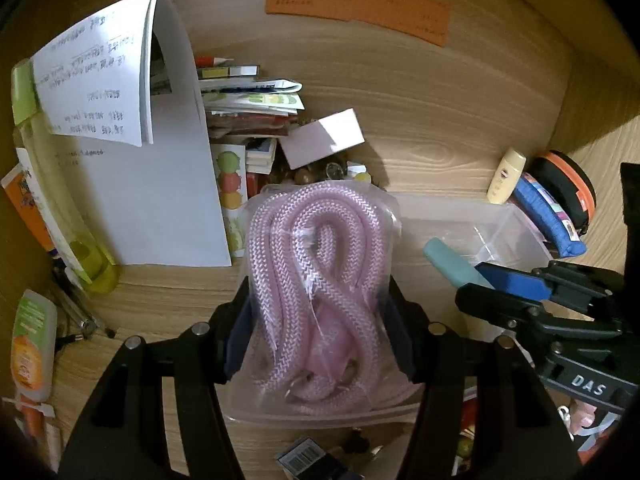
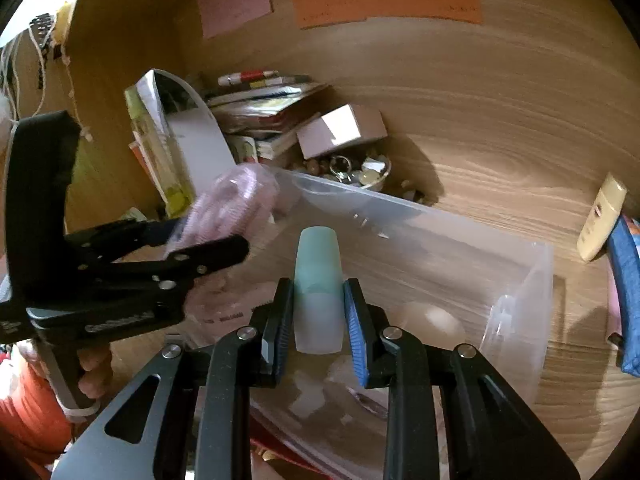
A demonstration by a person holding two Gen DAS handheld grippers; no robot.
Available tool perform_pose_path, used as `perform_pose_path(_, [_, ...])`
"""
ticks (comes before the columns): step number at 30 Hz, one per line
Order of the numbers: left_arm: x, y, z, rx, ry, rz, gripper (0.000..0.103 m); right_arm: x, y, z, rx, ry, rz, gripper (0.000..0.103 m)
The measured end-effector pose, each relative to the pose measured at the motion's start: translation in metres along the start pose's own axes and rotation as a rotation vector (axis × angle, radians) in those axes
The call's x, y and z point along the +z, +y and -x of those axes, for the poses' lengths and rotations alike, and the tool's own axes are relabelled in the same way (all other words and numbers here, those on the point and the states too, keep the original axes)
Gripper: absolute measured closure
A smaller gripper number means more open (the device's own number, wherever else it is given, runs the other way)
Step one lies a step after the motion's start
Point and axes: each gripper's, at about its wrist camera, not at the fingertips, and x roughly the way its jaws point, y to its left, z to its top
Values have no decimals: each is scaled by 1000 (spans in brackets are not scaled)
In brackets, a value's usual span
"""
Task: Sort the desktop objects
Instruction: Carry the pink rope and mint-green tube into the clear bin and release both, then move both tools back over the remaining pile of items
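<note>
Left gripper (image 1: 320, 312) clamps clear bag of coiled pink braided rope (image 1: 316, 280) above wooden desk; right gripper (image 2: 316, 320) grips teal-capped frosted tube (image 2: 318, 280) over clear plastic bin (image 2: 516, 320)

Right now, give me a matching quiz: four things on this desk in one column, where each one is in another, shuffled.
Things:
1. pink rope bag
2. teal tube
3. cream bottle
4. white box

Places:
A. in the right gripper
B. atop the clutter by the books
C. in the left gripper
D. leaning at the far right, beside a blue pouch

Pairs: 1-C, 2-A, 3-D, 4-B
</note>
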Motion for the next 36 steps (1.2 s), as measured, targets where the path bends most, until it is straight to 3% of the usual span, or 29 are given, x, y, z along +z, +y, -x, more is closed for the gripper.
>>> perform_pose_path(11, [-4, -4, 8, 6, -19, -29, 43, -1, 6, 1, -75, -23, 52, 79])
perform_pose_path(14, [-4, 2, 10, -25, -25, 1, 42, -1, 4, 1, -50, -16, 33, 67])
perform_pose_path(17, [-3, 6, 12, -55, -35, 23, 41, 0, -1, 3, 64, -9, -31, 61])
perform_pose_path(19, [-1, 8, 14, -97, -34, 31, 37, 2, 0, 9, 61, -23, -31, 59])
perform_pose_path(20, [-1, 7, 15, -126, -29, 34, 30, 3, -1, 13, 44, -42, -30, 57])
perform_pose_path(22, [0, 6, 17, -133, -33, 41, 24, 6, -3, 21, 0, -77, -37, 49])
perform_pose_path(26, [0, -2, 29, -68, -42, 8, 23, 11, -6, 38, -56, -115, -42, 46])
perform_pose_path(28, [-2, -5, 35, -47, -33, -6, 16, 12, -6, 50, -100, -136, -49, 42])
perform_pose_path(30, [-6, -7, 44, -9, -36, -21, 11, 11, -5, 62, -141, -166, -59, 29])
perform_pose_path(36, [-22, -13, 88, 98, -114, -59, 8, 0, 6, 102, -147, -240, -74, 17])
